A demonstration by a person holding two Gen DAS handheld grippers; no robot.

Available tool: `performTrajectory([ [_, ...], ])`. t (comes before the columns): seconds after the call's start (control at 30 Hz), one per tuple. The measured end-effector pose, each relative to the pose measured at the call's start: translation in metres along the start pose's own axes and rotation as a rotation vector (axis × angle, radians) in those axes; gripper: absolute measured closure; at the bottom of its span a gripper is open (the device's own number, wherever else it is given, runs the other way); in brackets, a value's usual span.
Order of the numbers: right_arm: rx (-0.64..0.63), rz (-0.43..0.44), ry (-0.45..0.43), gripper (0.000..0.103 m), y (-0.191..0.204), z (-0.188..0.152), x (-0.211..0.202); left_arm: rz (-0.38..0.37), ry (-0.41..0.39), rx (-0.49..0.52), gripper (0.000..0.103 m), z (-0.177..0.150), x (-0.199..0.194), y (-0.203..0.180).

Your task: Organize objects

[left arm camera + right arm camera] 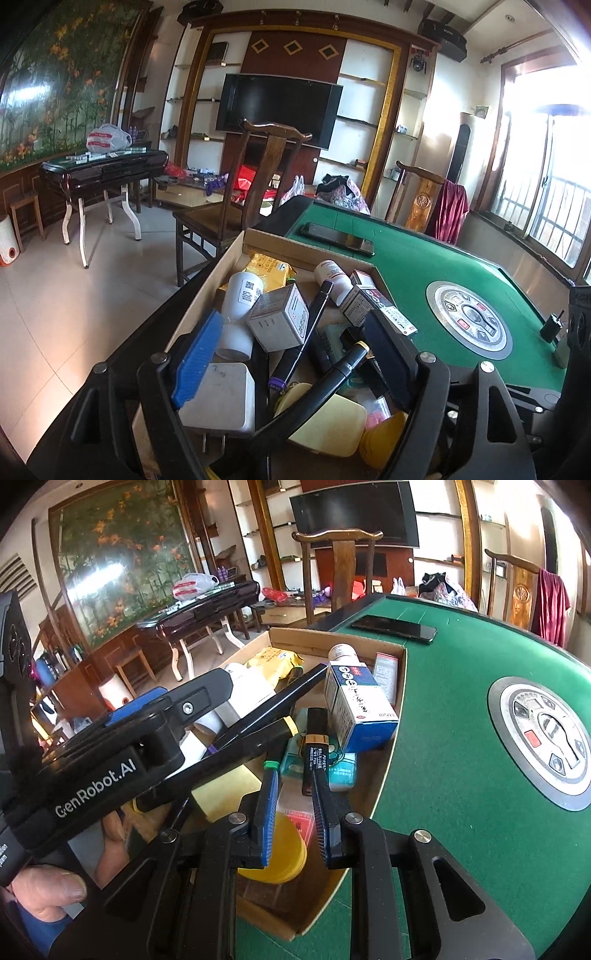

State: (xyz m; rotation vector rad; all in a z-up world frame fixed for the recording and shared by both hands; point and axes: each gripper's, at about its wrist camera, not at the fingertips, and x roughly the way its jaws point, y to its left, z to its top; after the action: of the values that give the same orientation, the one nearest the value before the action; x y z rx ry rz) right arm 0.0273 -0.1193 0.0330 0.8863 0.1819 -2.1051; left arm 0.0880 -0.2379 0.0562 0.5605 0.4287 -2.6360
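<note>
Cardboard box (258, 240), near-left corner of green table (424, 266): packed with bottles, cartons, pens; sorting apparently nearly done. Phone (336, 239) remains outside, far side. Left gripper (291, 365): fingers wide apart, empty, over box. Right gripper (293, 805): fingers near together, seemingly empty. Person's hand (48, 893) shows in right view only.

Box (255, 236) near corner cut off by bottom edge in left view, hidden behind gripper frame. Charger (221, 398) partly behind blue pad. Marker (332, 376) lower end hidden behind gripper. In right view, left gripper (155, 716) covers box left half; its far finger hidden. Yellow lid (288, 849) mostly behind right gripper (293, 794). Box labels too small to read.
</note>
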Motion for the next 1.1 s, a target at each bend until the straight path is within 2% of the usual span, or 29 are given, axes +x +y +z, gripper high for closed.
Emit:
performTrajectory([
  [0.2, -0.008, 0.001, -0.094, 0.084, -0.004, -0.007, -0.024, -0.012, -0.033, -0.010, 0.023, -0.004, -0.014, -0.002],
  [0.4, -0.024, 0.056, -0.107, 0.084, -0.012, -0.019, -0.035, -0.036, -0.066, -0.016, 0.023, -0.006, -0.026, -0.007],
  [0.53, -0.037, 0.038, -0.154, 0.084, -0.015, -0.024, -0.051, -0.053, -0.077, -0.015, 0.023, -0.004, -0.035, -0.012],
  [0.7, -0.059, -0.050, -0.173, 0.083, -0.020, -0.027, -0.066, 0.010, -0.082, 0.085, 0.023, -0.003, -0.045, -0.026],
  [0.77, -0.064, -0.113, -0.174, 0.067, -0.020, -0.030, -0.070, 0.070, -0.073, 0.123, 0.020, -0.005, -0.047, -0.033],
  [0.8, -0.080, -0.147, -0.183, 0.053, -0.019, -0.032, -0.071, 0.111, -0.062, 0.144, 0.019, -0.006, -0.047, -0.036],
  [0.83, -0.087, -0.163, -0.188, 0.047, -0.019, -0.032, -0.072, 0.132, -0.053, 0.165, 0.019, -0.007, -0.047, -0.039],
  [0.93, -0.101, -0.181, -0.216, 0.047, -0.018, -0.034, -0.078, 0.123, -0.055, 0.196, 0.015, -0.014, -0.053, -0.042],
  [0.97, -0.103, -0.189, -0.224, 0.046, -0.018, -0.034, -0.080, 0.131, -0.059, 0.199, 0.009, -0.015, -0.056, -0.042],
  [1.03, -0.097, -0.193, -0.238, 0.039, -0.021, -0.036, -0.086, 0.187, -0.090, 0.191, 0.001, -0.020, -0.065, -0.043],
  [1.1, -0.081, -0.184, -0.247, 0.039, -0.023, -0.036, -0.088, 0.199, -0.126, 0.183, 0.000, -0.023, -0.074, -0.042],
])
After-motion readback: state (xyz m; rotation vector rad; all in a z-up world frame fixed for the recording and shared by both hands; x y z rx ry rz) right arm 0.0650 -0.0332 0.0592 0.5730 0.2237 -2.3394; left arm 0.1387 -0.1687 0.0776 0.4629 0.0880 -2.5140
